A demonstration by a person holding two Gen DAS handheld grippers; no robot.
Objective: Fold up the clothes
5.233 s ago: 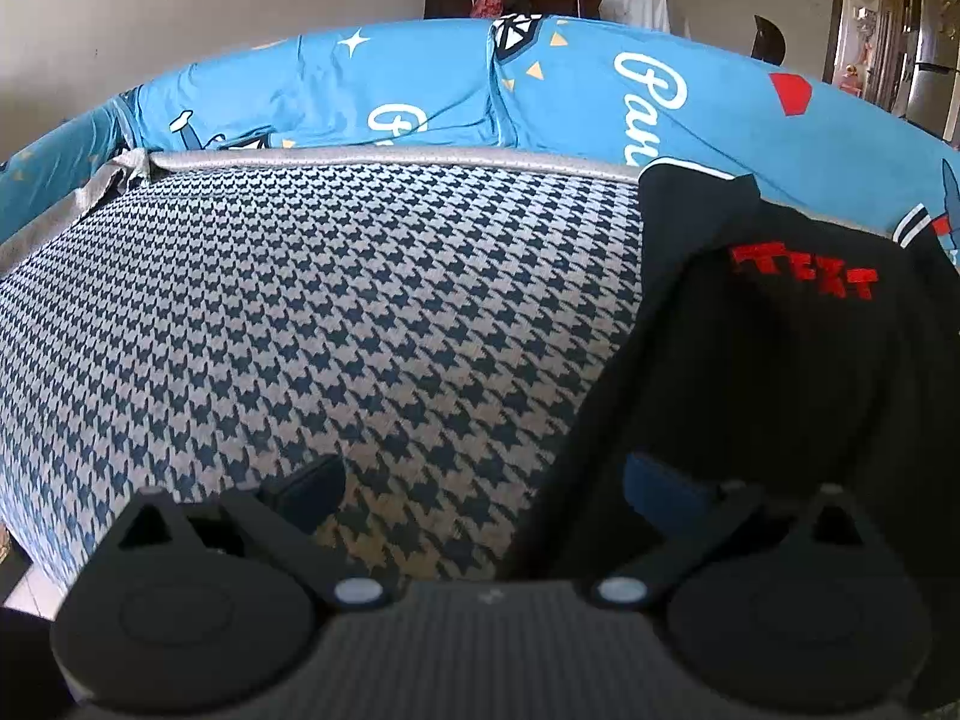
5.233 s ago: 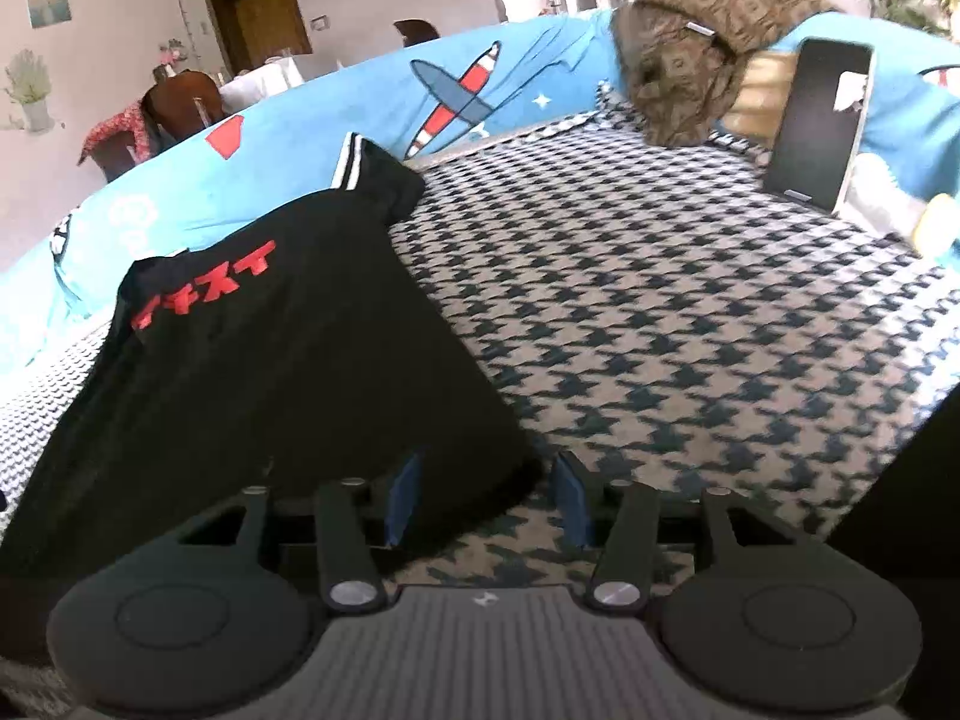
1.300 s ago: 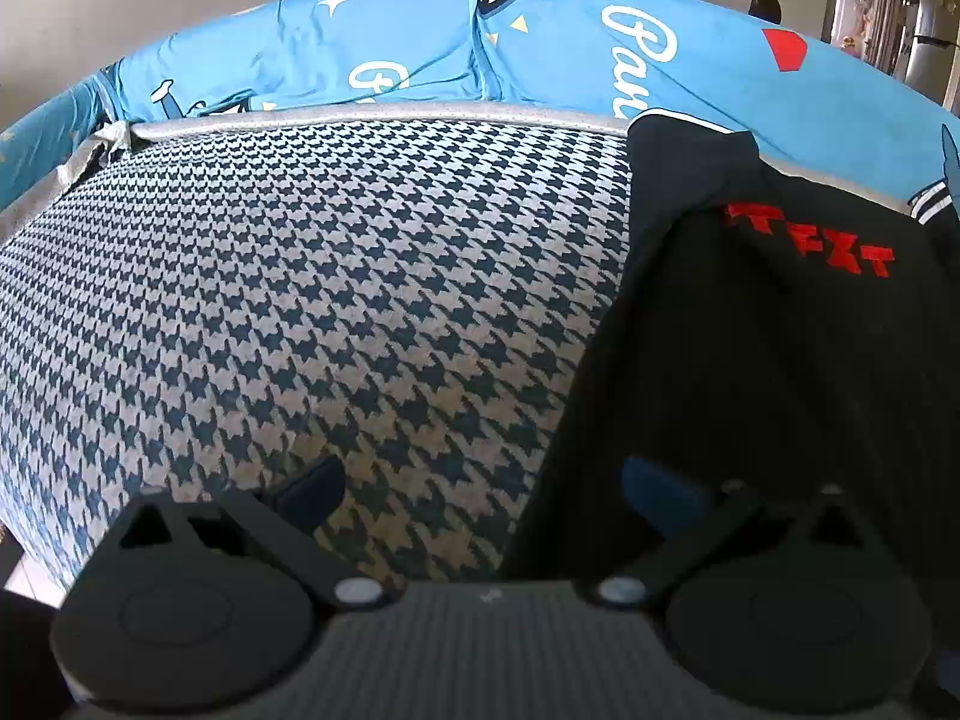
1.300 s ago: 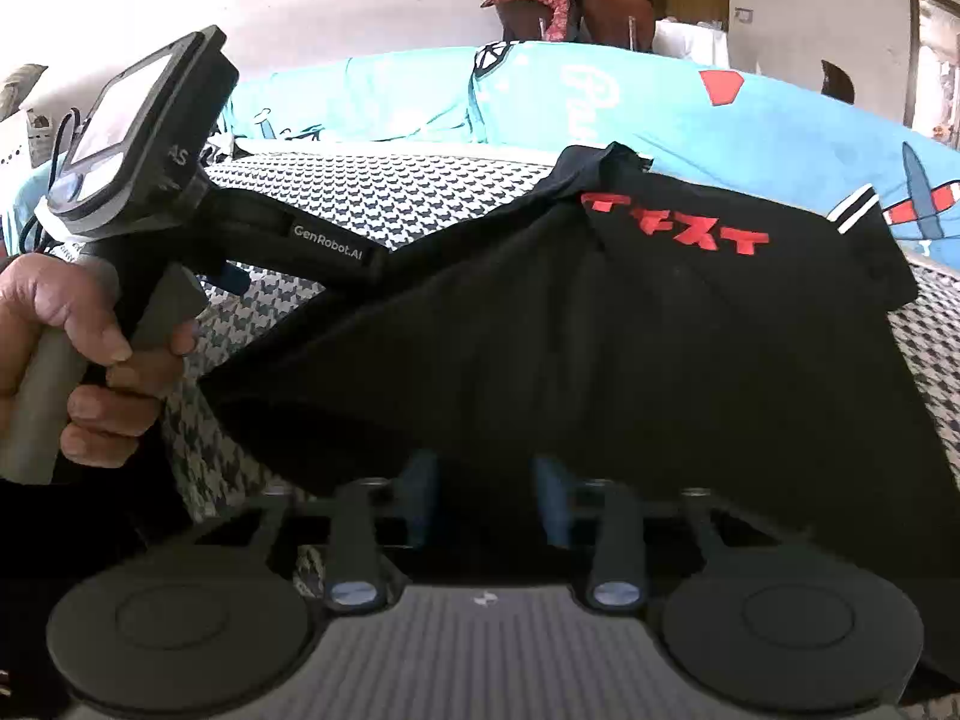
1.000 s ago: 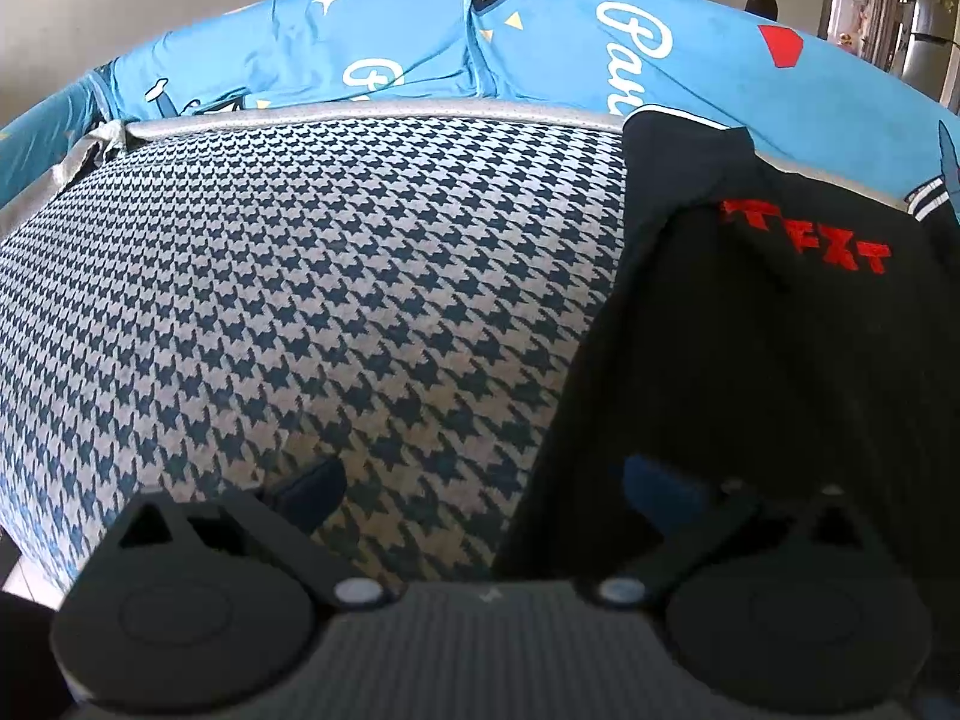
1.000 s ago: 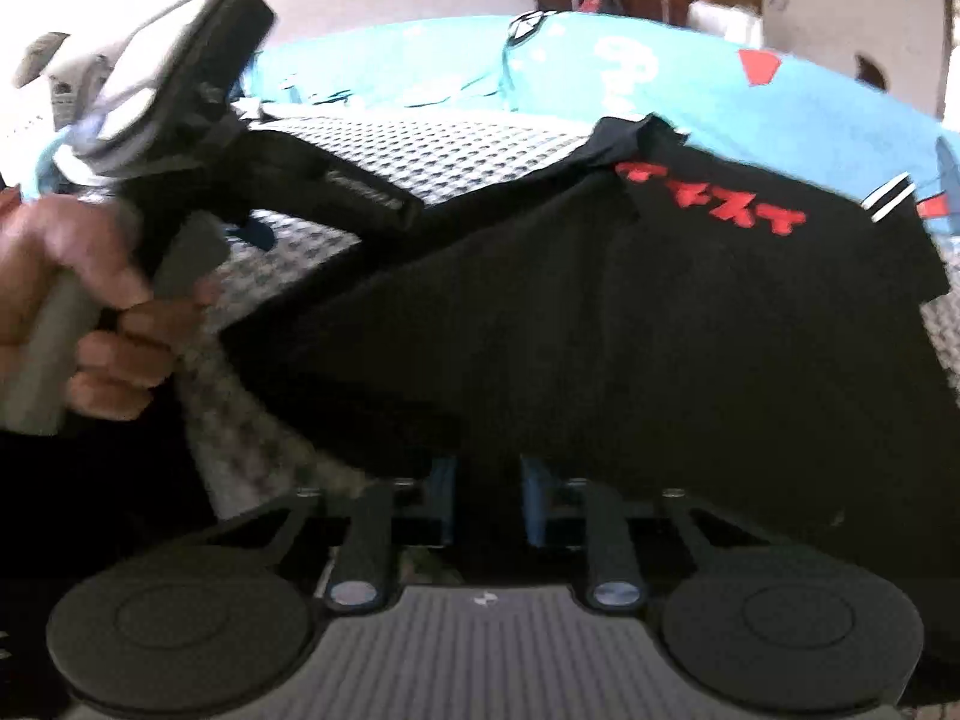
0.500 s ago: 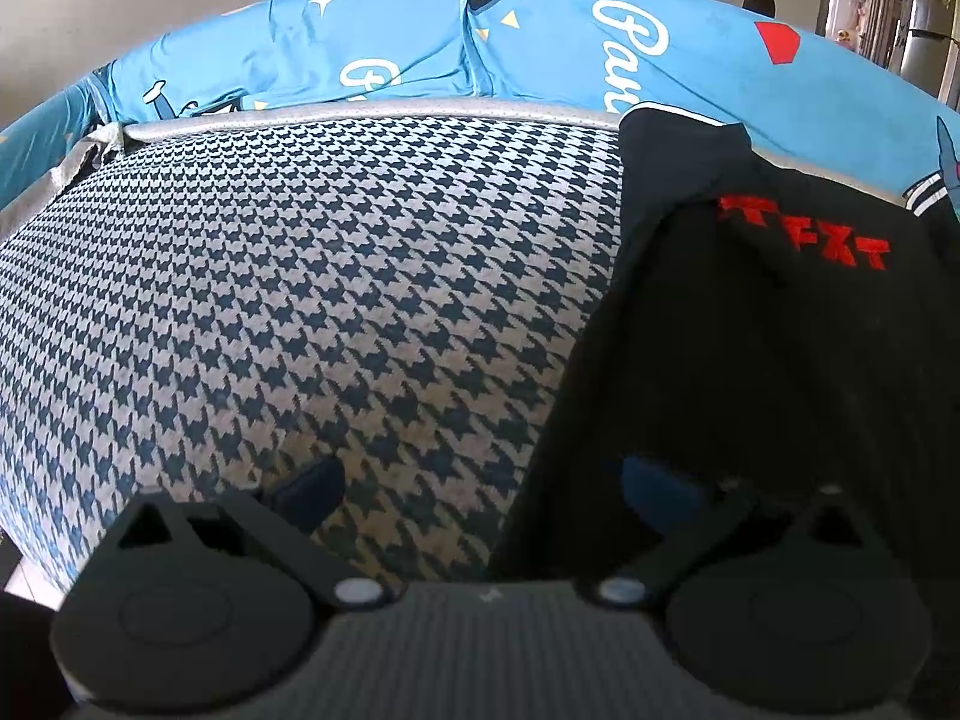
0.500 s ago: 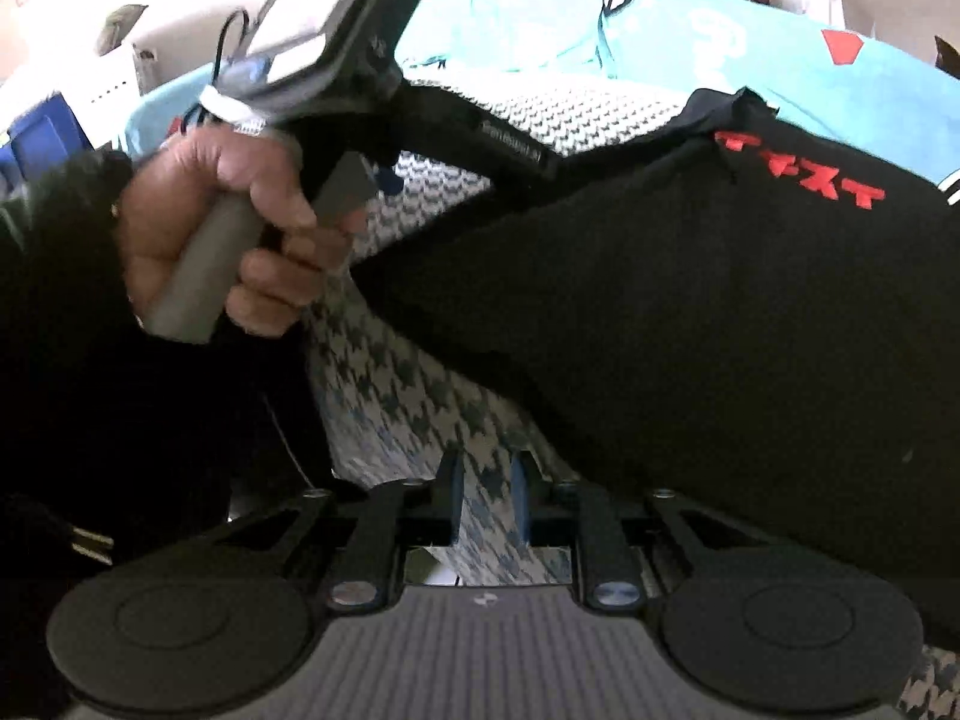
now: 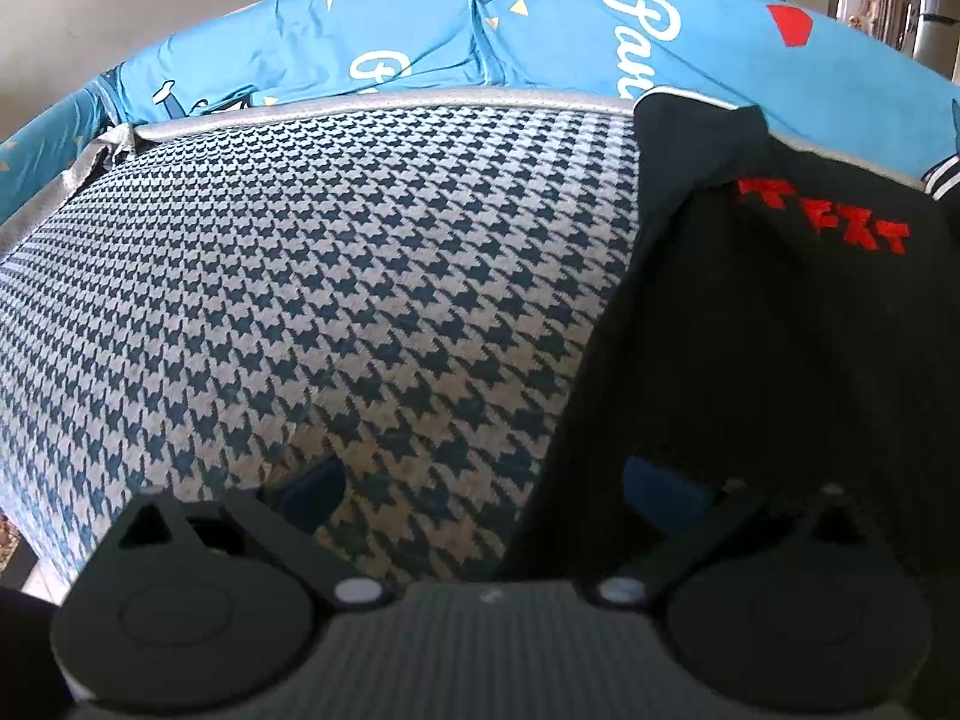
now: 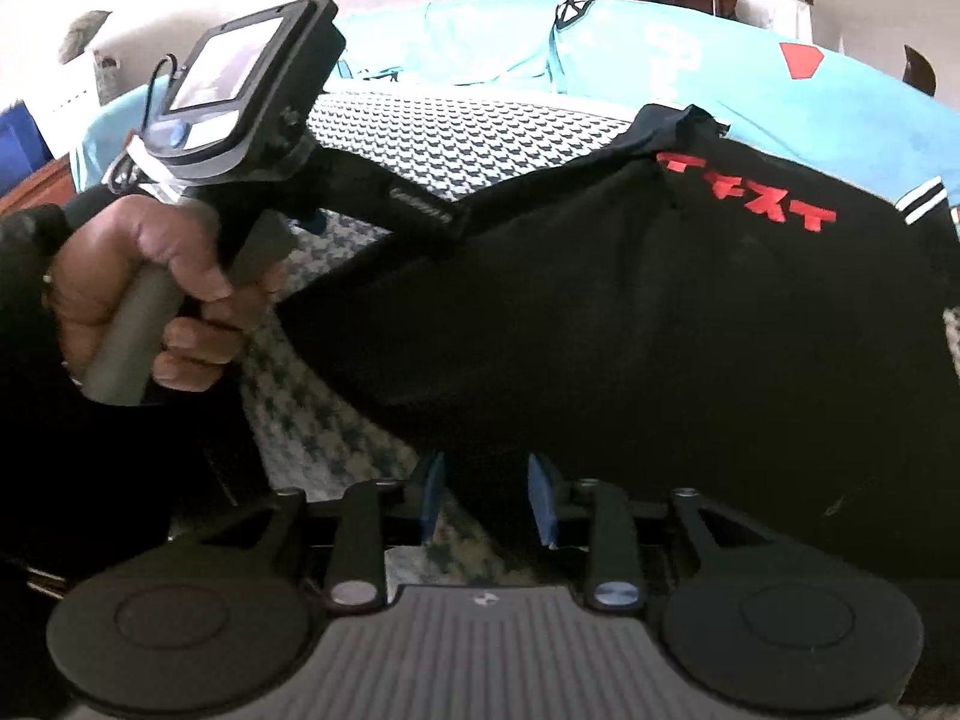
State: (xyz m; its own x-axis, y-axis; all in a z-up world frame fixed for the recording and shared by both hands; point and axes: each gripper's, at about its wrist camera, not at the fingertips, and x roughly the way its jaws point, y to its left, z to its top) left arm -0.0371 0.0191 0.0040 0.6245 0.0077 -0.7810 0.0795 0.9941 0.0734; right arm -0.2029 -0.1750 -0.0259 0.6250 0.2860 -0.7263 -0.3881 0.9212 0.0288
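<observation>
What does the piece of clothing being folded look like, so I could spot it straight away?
Start at the houndstooth-patterned bed with its bright blue cartoon-print surround. The black T-shirt lies spread near that surround. Red characters across its chest and a white-striped sleeve cuff mark it out.

Houndstooth-covered bed [image 9: 300,252]; a black shirt [image 9: 780,360] with red lettering lies spread on it.

One black short-sleeved shirt [image 10: 660,330] with red lettering across the chest and white stripes at a sleeve cuff. One houndstooth-patterned navy-and-cream mattress cover [image 9: 312,276]. One bright blue printed fabric surround [image 9: 420,54] with white script and cartoon motifs. Two black two-finger grippers with blue pads: one left gripper [image 9: 486,480], one right gripper [image 10: 485,498]. One bare hand [image 10: 144,294] gripping a grey handle.
</observation>
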